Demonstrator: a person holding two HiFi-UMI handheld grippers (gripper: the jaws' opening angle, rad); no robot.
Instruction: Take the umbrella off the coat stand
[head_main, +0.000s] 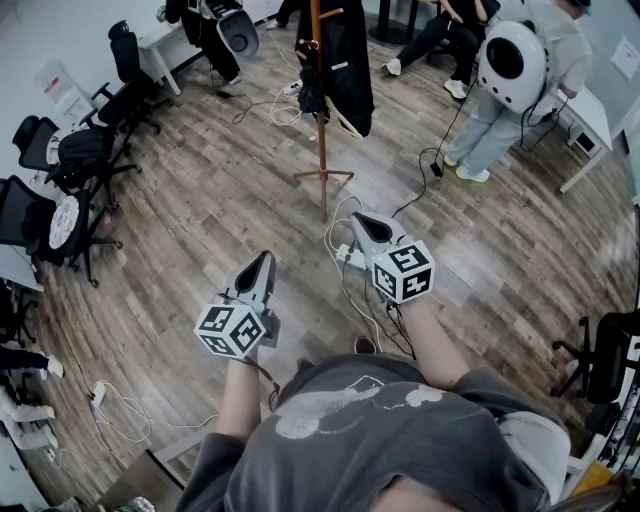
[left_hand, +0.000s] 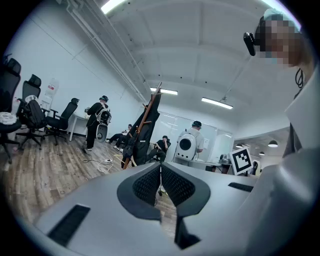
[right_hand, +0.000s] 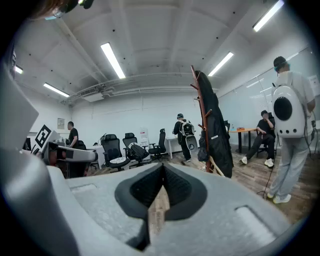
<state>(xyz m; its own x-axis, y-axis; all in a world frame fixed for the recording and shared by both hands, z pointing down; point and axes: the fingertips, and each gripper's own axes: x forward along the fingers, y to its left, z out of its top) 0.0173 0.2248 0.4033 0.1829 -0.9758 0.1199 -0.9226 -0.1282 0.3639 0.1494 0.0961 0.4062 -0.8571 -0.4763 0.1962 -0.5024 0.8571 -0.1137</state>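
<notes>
Out on wood floor (head_main: 200, 200), well ahead of us: coat stand (head_main: 322, 150) with black coat (head_main: 345, 60) draped on it. As far as we can tell, umbrella (head_main: 311, 97) is the dark bundle hanging off stand just beside coat, well apart from both tongs. Our left gripper (head_main: 263, 258) pinched fully closed, nothing in it. Same deal with our right gripper (head_main: 362, 221), jaws together, empty. We hold both roughly level, pointing toward stand. White cables (head_main: 350, 290) lie on floor near right one.
</notes>
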